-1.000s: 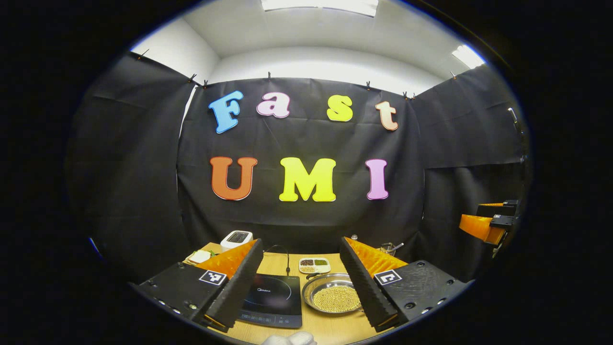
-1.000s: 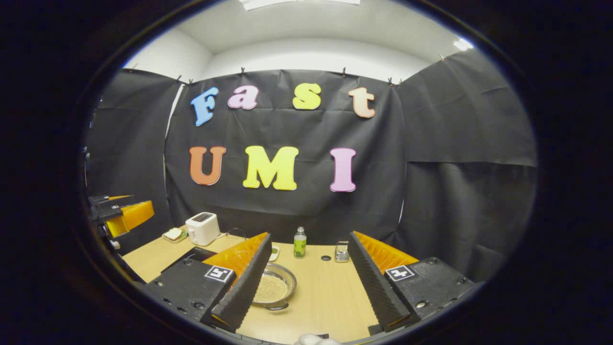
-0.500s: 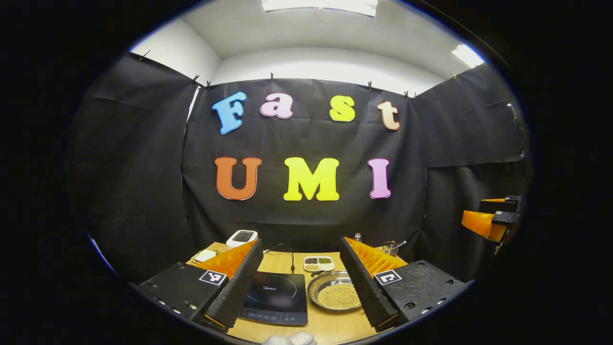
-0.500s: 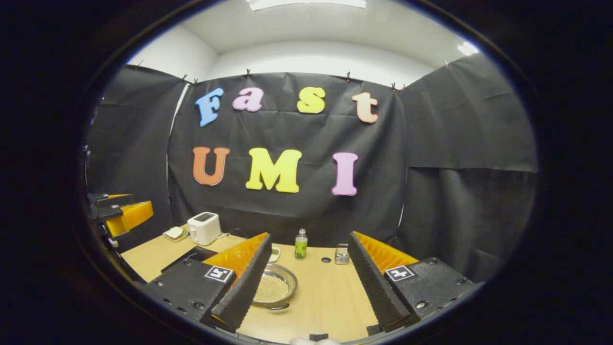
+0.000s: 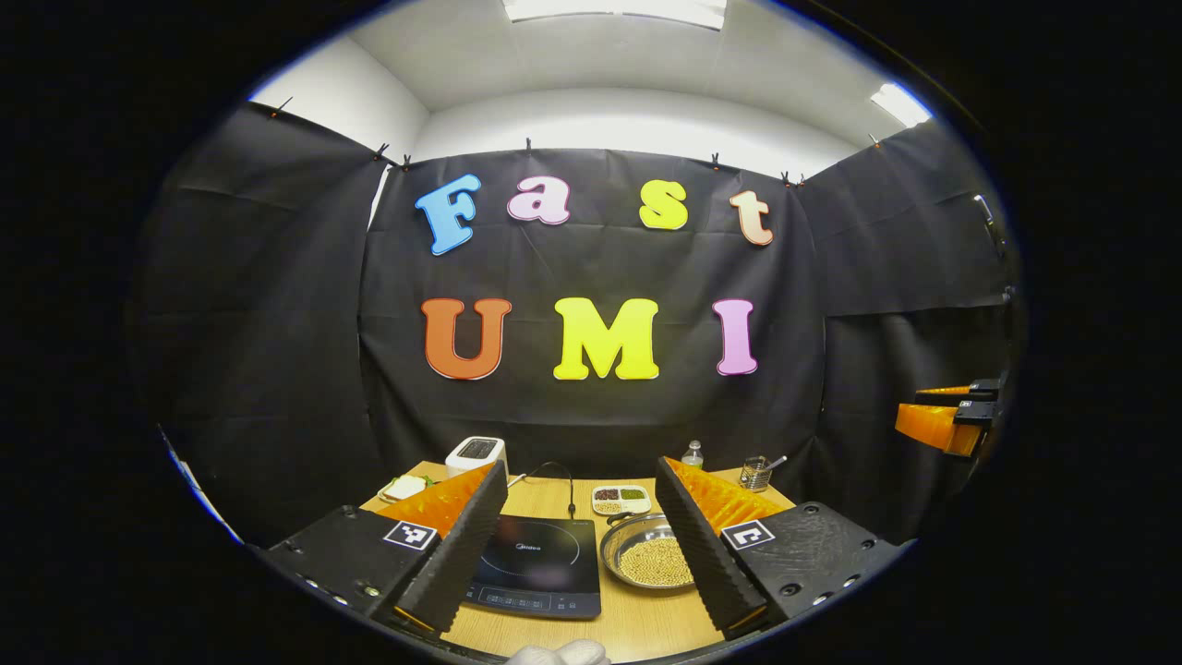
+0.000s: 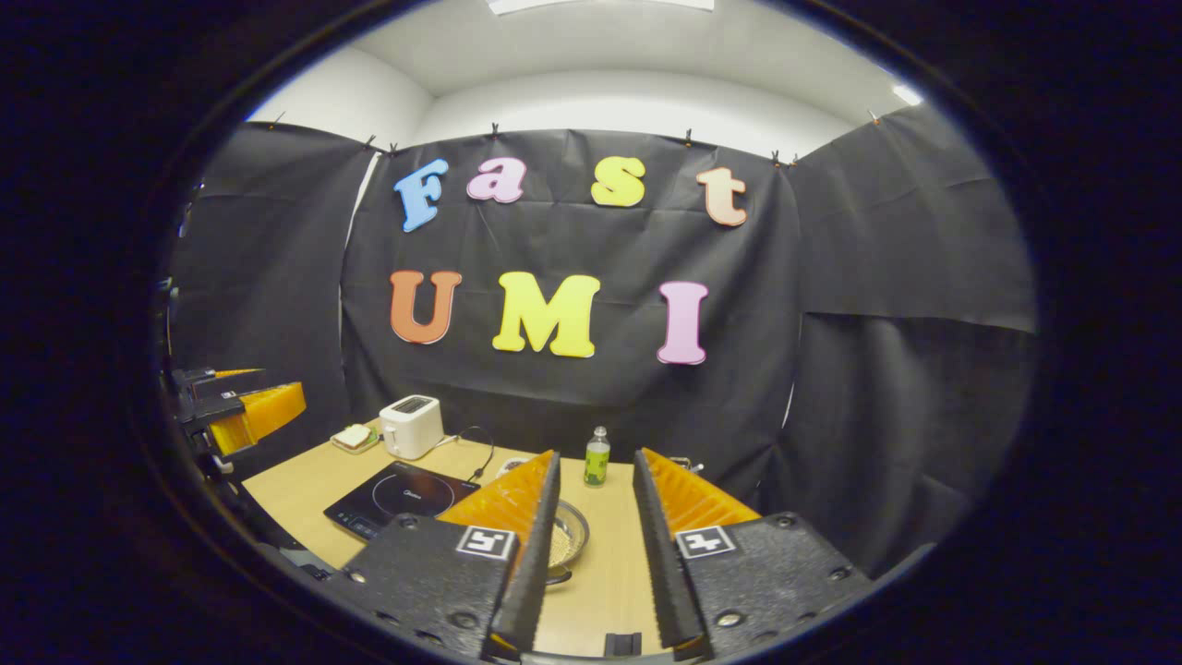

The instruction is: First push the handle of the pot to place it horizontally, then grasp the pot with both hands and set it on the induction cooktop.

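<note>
The pot (image 5: 651,561) is a shallow steel pan of small yellow beans on the wooden table, just right of the black induction cooktop (image 5: 540,563). My left gripper (image 5: 581,464) hangs open above the table's near edge, with the cooktop and pot showing between its fingers. In the right gripper view the pot (image 6: 571,538) is half hidden behind the left finger, and its short handle (image 6: 557,579) points toward me. The cooktop (image 6: 397,494) lies to its left. My right gripper (image 6: 596,453) hovers over the table, jaws narrow but apart, holding nothing. Each gripper appears at the edge of the other's view (image 5: 946,420) (image 6: 245,411).
At the back stand a white toaster (image 5: 476,453), a plate with a sandwich (image 5: 404,487), a divided dish of beans (image 5: 621,499), a bottle (image 6: 597,457) and a glass with a spoon (image 5: 755,473). The cooktop's cable (image 5: 568,485) runs backward. A white-gloved hand (image 5: 559,652) shows at the bottom.
My right gripper's jaws have narrowed a good deal, and its view has swung so the cooktop now shows. The left gripper drifted slightly; its jaws stay wide.
</note>
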Available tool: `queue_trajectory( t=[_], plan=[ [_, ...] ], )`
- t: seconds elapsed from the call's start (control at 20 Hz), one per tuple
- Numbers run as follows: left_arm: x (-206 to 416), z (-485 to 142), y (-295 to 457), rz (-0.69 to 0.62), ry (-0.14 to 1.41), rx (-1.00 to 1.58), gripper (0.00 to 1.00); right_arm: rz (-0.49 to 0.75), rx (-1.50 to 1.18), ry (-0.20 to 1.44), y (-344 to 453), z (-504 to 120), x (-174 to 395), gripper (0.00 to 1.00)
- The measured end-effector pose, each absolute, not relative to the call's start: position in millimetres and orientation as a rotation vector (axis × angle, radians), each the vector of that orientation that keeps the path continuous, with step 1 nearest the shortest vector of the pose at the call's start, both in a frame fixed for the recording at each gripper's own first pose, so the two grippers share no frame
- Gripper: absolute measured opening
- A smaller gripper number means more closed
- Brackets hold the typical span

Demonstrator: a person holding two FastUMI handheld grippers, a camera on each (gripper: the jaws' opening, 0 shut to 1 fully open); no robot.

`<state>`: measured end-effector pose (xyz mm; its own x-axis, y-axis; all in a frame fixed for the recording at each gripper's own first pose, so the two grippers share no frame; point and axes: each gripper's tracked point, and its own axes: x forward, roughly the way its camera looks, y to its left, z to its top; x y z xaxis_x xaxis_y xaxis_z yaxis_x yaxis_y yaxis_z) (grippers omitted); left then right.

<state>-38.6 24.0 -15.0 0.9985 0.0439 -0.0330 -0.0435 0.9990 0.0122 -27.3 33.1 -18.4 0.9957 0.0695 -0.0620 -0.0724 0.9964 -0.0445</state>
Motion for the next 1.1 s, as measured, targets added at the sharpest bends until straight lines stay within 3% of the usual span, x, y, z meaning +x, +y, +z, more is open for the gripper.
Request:
queue_trajectory(
  t=[0.05, 0.25, 0.55, 0.8, 1.1],
  plan=[
    [-40, -16, 23, 0.045, 0.035, 0.011, 0.96, 0.105, -0.049, 0.09, 41, -29, -28, 0.31],
    [-46, -17, 21, 0.051, 0.035, 0.016, 0.96, 0.183, -0.029, 0.21, 57, -77, -24, 0.05],
    [-56, -24, 24, 0.074, 0.052, 0.018, 0.96, 0.269, -0.074, 0.377, 75, -176, -8, 0.01],
    [-67, -26, 36, 0.136, 0.078, 0.052, 0.96, 0.336, -0.05, 0.555, 104, -268, 15, 0.04],
    [-73, -30, 41, 0.234, 0.107, 0.069, 0.96, 0.429, -0.088, 0.658, 140, -330, 61, 0.04]
  ],
)
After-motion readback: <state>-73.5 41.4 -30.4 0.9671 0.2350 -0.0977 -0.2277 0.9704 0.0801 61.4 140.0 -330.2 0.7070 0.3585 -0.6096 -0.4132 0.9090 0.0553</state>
